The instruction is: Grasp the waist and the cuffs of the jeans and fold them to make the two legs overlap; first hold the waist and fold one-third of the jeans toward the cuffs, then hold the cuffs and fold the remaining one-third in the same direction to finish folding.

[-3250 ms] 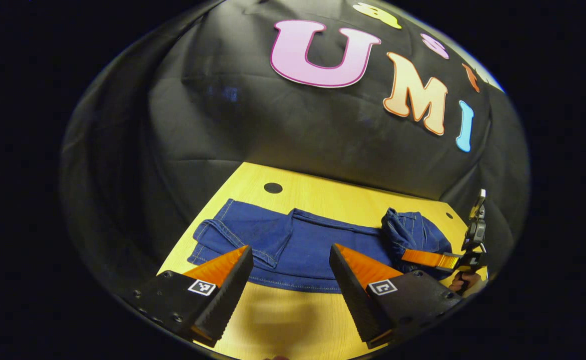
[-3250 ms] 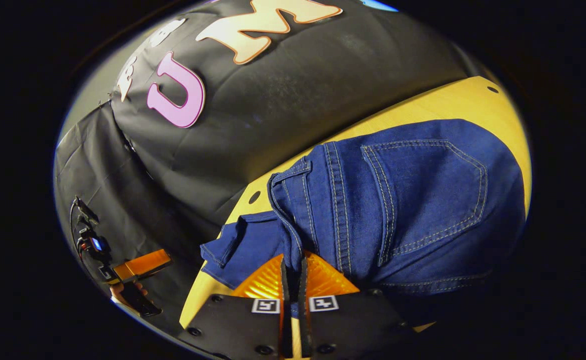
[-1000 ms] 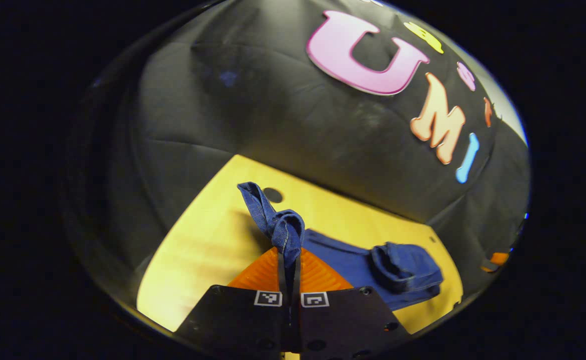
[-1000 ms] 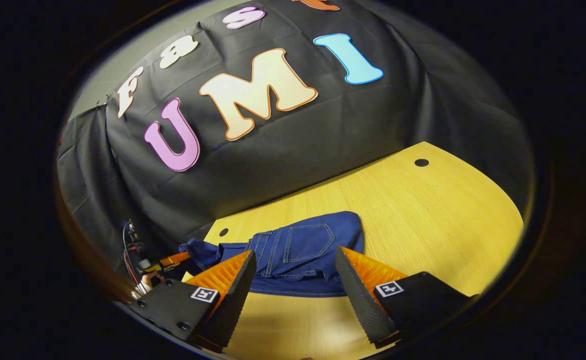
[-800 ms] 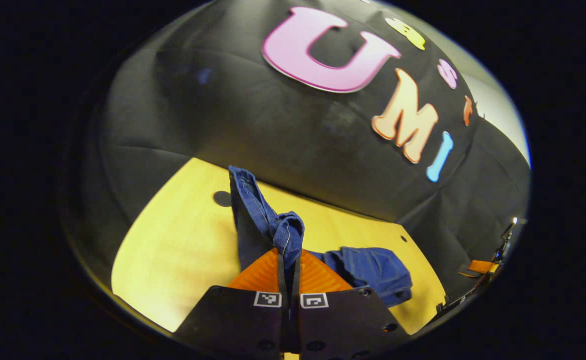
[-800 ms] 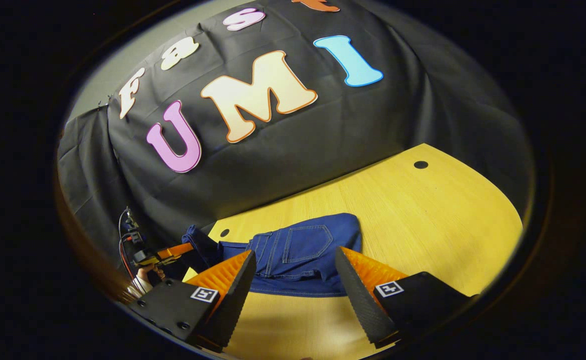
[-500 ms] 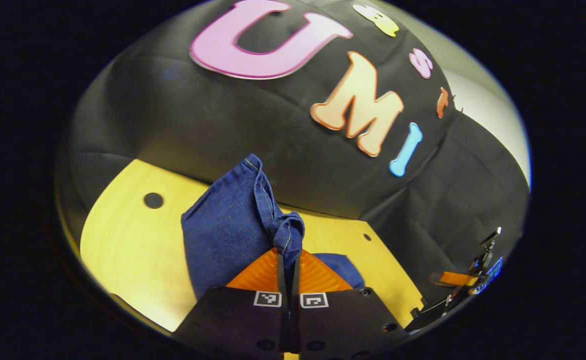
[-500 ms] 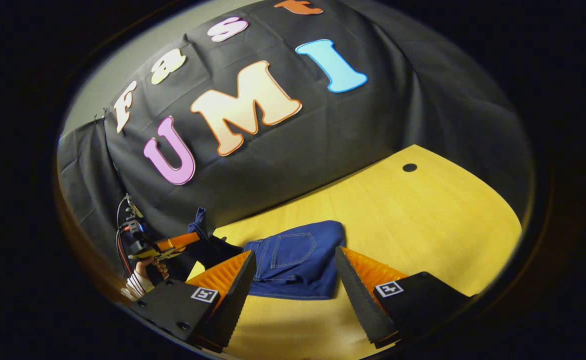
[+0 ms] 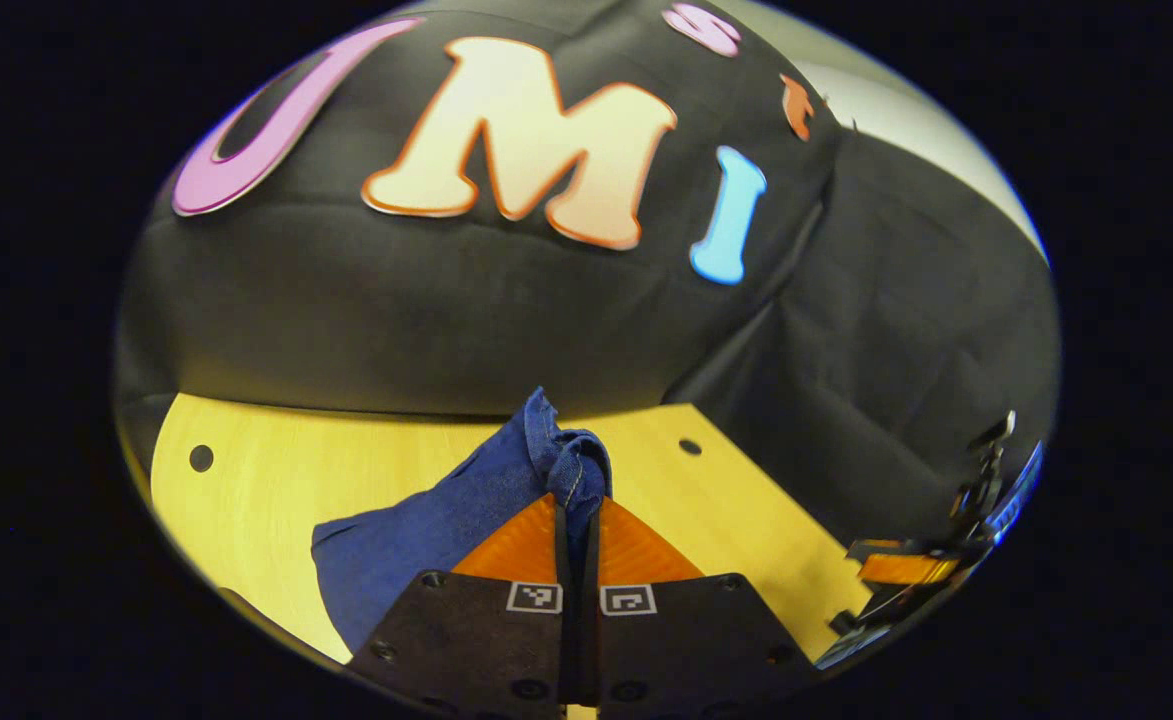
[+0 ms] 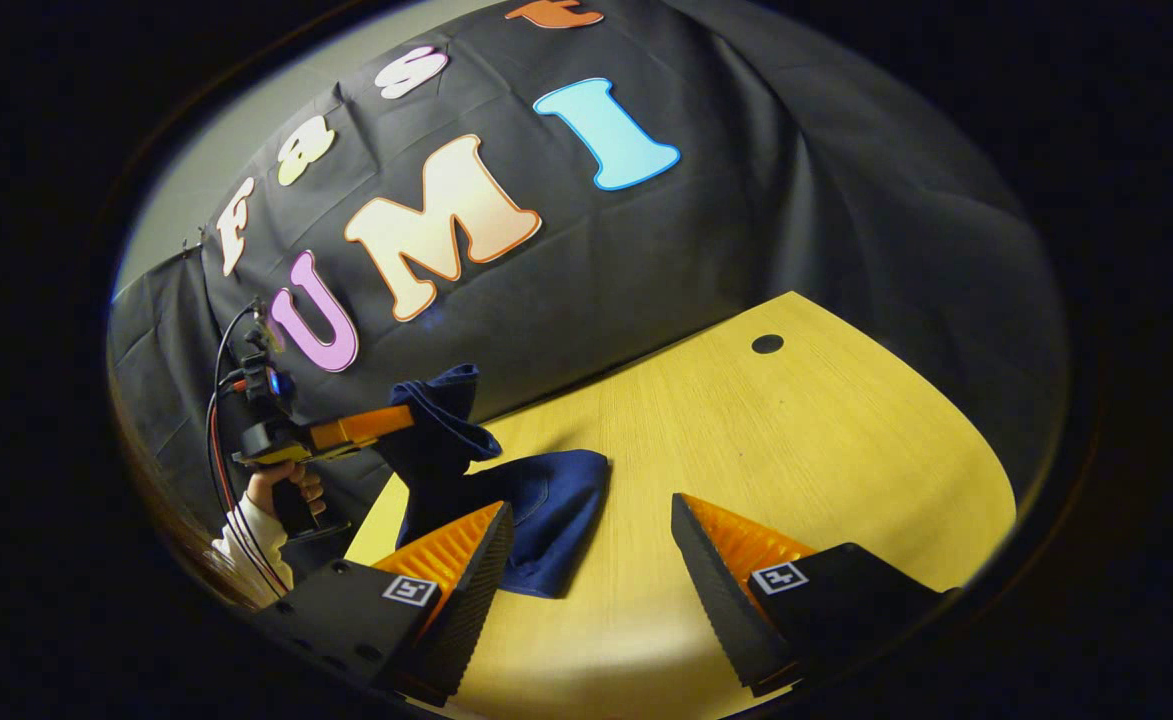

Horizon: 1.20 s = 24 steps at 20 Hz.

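Two grippers over a yellow table. Left gripper: fingers pressed together on the bunched cuffs of the jeans, held raised above the table. Right gripper: fingers spread wide, holding nothing, low over the table just beside the folded denim. Jeans lying near the table's left edge, cuff end lifted. Judged soft, limp and fairly heavy, prone to sagging; best gripped at thick hems and seams, both layers together.
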Available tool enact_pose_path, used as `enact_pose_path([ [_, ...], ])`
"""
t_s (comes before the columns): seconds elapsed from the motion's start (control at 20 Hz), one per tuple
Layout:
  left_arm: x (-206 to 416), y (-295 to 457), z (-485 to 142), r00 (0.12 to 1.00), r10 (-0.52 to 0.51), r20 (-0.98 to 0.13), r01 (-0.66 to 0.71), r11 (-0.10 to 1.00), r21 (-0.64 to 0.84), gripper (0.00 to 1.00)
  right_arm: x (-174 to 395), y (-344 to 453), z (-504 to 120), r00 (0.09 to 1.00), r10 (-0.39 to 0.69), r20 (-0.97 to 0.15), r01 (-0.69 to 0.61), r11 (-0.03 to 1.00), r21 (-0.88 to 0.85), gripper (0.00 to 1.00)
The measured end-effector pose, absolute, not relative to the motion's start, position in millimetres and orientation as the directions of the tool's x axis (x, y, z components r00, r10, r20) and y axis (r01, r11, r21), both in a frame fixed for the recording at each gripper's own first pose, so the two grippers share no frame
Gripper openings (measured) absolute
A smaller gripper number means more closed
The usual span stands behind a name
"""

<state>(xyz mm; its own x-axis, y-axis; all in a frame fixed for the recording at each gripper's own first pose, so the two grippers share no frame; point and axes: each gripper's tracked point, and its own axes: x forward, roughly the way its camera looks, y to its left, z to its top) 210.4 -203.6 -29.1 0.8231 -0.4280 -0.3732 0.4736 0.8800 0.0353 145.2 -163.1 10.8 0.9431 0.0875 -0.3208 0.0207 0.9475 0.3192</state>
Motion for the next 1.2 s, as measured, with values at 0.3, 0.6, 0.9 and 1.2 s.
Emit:
enact_pose_path([
  [0.3, 168, -209, -145, 0.808, -0.243, -0.537, 0.414, 0.883, 0.223, 0.01, 153, -175, 9, 0.936, 0.155, -0.316, -0.05, 0.947, 0.319, 0.98],
  [0.6, 132, -234, -158, 0.795, -0.324, -0.512, 0.417, 0.906, 0.074, 0.69, 146, -163, 9, 0.939, 0.154, -0.308, -0.063, 0.957, 0.285, 0.98],
  [0.9, 85, -167, -87, 0.916, -0.21, -0.341, 0.239, 0.97, 0.045, 0.96, 133, -126, 18, 0.964, 0.106, -0.243, -0.036, 0.961, 0.274, 0.98],
  [1.2, 58, -98, -72, 0.95, -0.112, -0.291, 0.111, 0.994, -0.019, 0.96, 117, -83, 15, 0.956, 0.142, -0.257, -0.071, 0.96, 0.269, 0.98],
])
